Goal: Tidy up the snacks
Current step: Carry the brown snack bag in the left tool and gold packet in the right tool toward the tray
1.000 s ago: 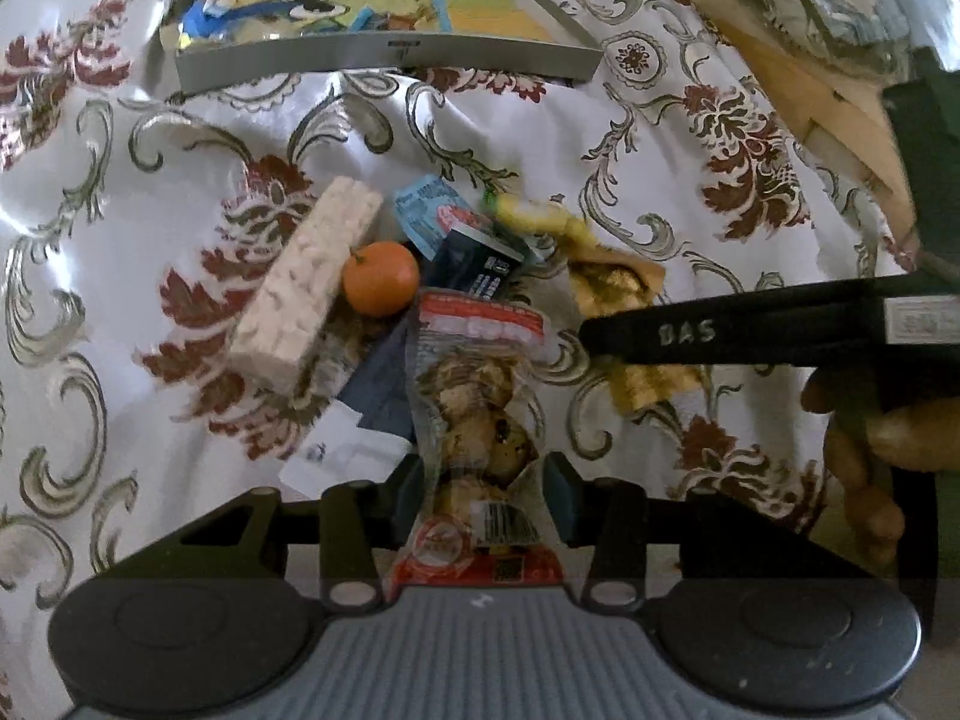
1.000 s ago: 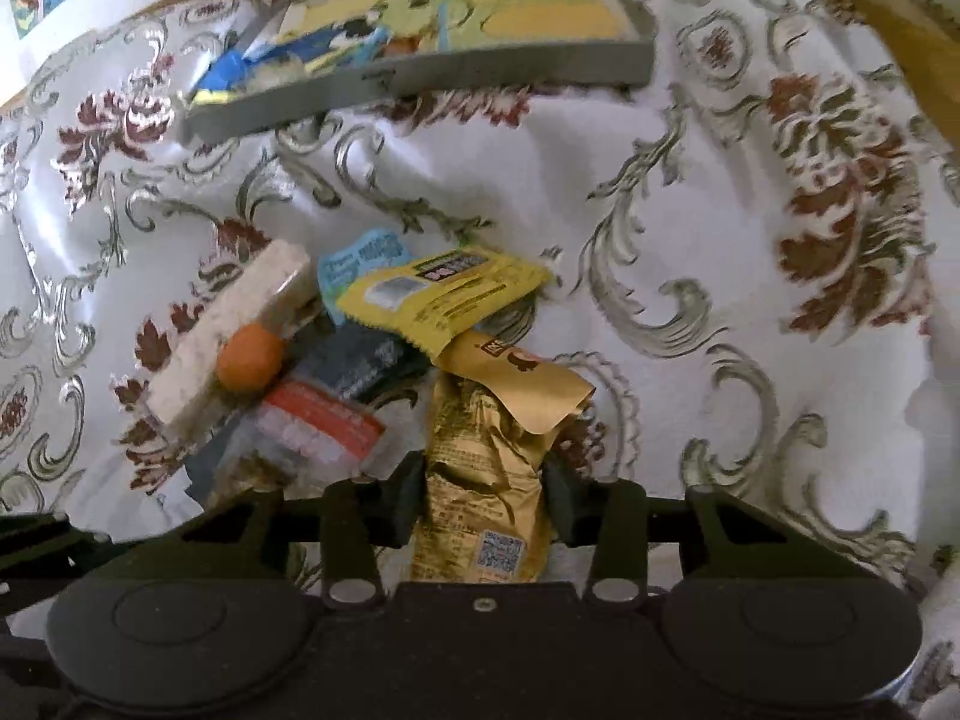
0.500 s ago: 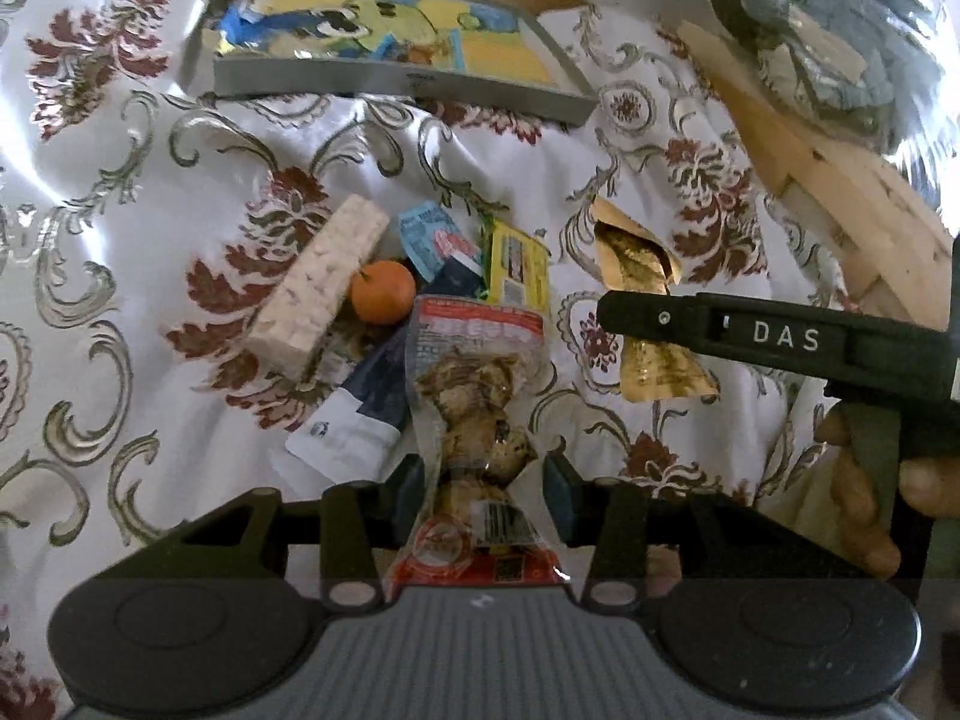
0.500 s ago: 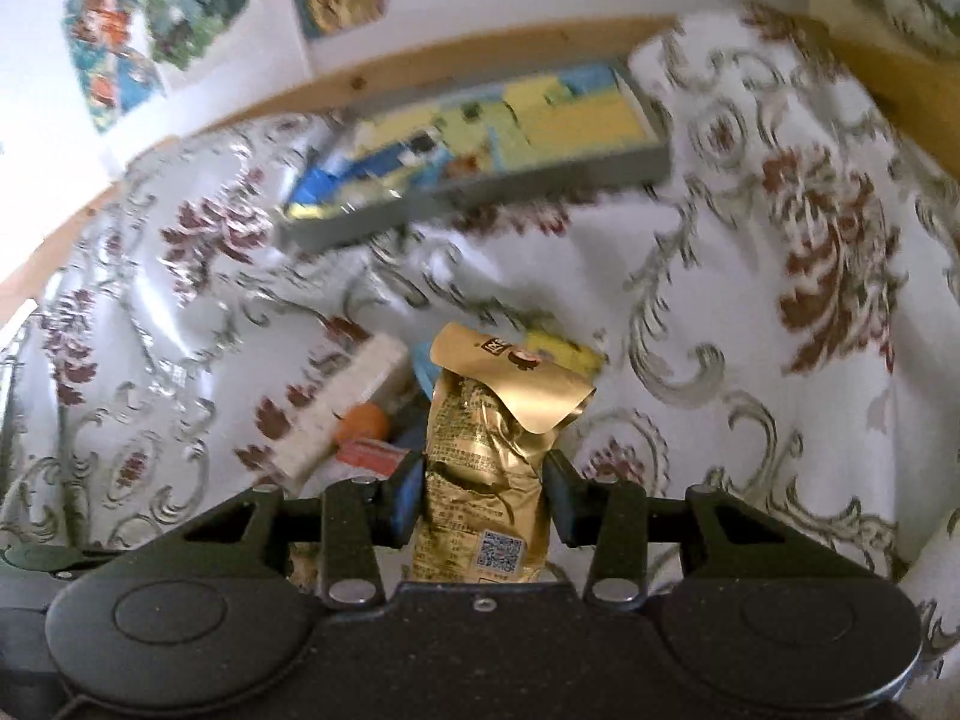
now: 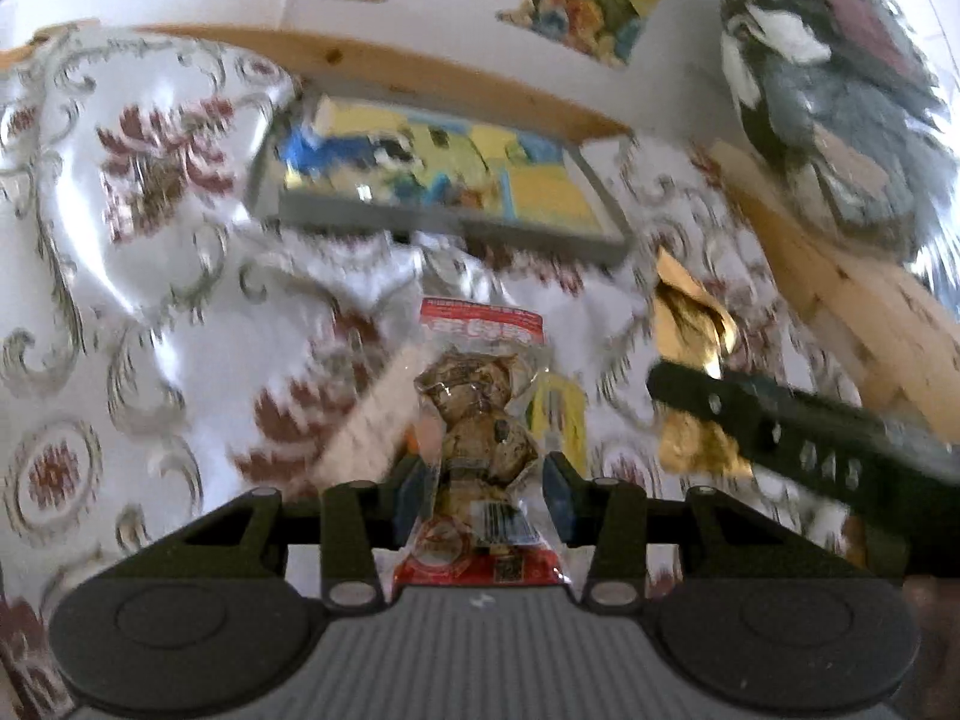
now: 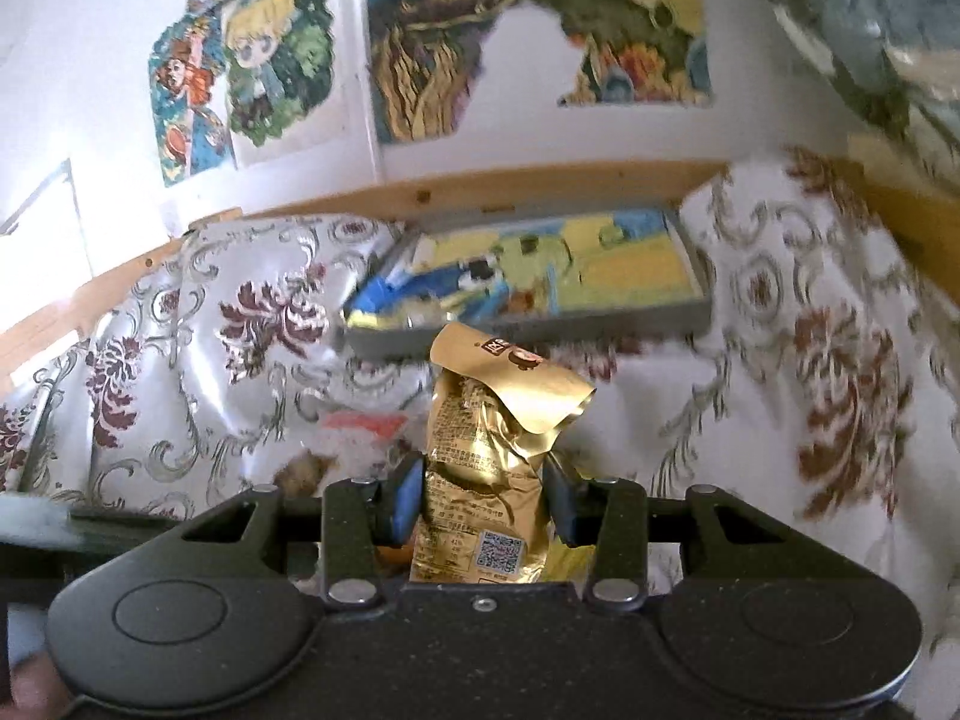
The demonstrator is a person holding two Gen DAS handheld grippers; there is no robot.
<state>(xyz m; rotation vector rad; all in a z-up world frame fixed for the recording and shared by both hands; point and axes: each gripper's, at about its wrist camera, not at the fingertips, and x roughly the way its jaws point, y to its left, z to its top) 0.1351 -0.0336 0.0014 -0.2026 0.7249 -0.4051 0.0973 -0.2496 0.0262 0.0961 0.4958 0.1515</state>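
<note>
Between the left tongs [image 5: 480, 480], a clear pastry packet [image 5: 477, 414] is clamped; right tongs [image 6: 480, 501] clamp a gold pouch [image 6: 486, 468]. Beyond both, a grey tray [image 6: 540, 324] rests on the floral cloth [image 6: 240, 360], unobstructed.

Cloth [image 6: 240, 396]: shiny white, grey scrolls, maroon florals. Tray [image 6: 540, 324]: grey rim, yellow-and-blue cartoon print inside. Snack pouch [image 6: 486, 468]: gold foil, brown logo. Clear packet [image 5: 480, 420]: red-and-white header, brown contents. Wall posters [image 6: 252, 60]: multicoloured.
</note>
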